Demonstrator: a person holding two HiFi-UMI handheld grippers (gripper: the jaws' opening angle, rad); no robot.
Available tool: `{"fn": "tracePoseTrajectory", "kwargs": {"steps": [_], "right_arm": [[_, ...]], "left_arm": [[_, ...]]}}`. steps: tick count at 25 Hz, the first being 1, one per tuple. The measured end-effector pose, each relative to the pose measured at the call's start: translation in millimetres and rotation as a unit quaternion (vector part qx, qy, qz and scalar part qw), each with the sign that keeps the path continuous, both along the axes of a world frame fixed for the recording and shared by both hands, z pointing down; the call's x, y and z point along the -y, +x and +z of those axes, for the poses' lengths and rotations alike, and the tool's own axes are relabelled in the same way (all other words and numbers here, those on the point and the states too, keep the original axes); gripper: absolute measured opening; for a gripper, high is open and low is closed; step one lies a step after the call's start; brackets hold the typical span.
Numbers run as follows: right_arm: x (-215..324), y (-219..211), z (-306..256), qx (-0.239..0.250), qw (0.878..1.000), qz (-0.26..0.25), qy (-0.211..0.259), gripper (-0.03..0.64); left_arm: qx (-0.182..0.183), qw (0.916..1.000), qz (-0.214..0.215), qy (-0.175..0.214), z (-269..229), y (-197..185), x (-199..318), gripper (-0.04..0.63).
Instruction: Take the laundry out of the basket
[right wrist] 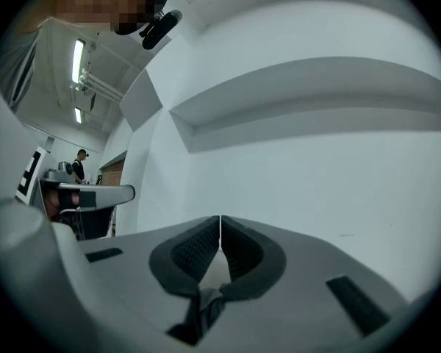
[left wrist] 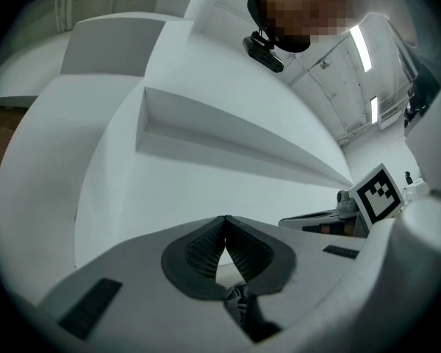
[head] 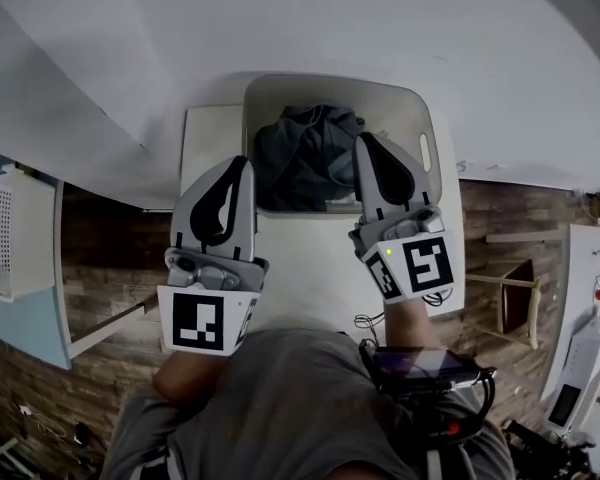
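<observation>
Where basket (head: 432, 153) sits, white tbl (head: 310, 268); wood floor (head: 100, 248) around.

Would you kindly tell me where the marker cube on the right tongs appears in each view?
Head view: marker cube, lower right of centre.
Left gripper view: near the right edge, just below mid-height.
Right gripper view: not in it.
Shared landmark: the white wall's ledge runs across both gripper views.
</observation>
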State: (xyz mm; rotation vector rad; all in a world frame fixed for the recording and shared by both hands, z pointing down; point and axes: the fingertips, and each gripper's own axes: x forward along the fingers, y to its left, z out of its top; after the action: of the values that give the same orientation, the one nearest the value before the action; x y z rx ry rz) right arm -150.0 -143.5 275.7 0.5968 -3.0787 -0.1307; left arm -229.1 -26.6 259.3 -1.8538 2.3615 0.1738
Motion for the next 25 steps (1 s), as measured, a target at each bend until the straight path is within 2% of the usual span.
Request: {"fn": "tracePoseTrajectory", "kwargs": {"steps": [13, 15, 20, 25], "right_arm": [[26, -68, 45, -0.067, 0.995, -0.065, -0.038, 0.012], [27, -78, 49, -0.091, 0.992, -0.079, -0.032, 0.066], [31, -98, 75, -0.151, 0.982, -0.108, -0.023, 0.122], [35, -109, 119, -0.223, 0.964, -0.141, -0.034, 0.275]], "left_arm": [[-0.047, 0.9983, -0.032, -0.012, 26, -59, 21, 0.008], [-0.055, 0.9977, -0.038, -0.014, 32, -68, 25, 0.008], [-0.068, 0.9966, -0.043, -0.017, 45, -86, 36, 0.008], [-0.087, 0.9946, -0.051, -0.024, 66, -103, 44, 0.008]]}}
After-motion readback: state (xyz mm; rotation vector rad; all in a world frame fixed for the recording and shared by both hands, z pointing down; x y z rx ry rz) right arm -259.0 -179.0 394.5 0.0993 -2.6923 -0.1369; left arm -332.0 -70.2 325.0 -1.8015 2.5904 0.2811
